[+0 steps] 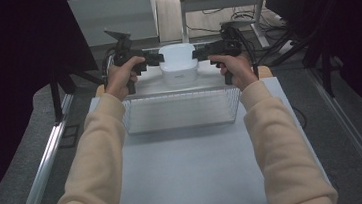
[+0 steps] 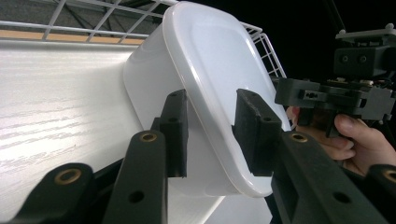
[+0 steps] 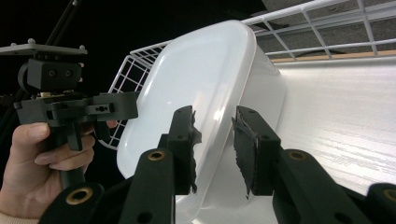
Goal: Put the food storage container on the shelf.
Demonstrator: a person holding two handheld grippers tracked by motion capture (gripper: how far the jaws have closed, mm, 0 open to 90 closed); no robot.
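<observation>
High view, white tub, wire basket in front

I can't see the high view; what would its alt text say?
A person's two hands hold a left tool and a right tool at opposite sides of a white lidded container on a white table. A wire basket sits nearer the person.

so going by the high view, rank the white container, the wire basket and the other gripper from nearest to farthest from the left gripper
1. White container: right at the left gripper, its rim between the open fingers.
2. Wire basket: just below in the picture, towards the person.
3. Right gripper: across the container, at its opposite side.
</observation>
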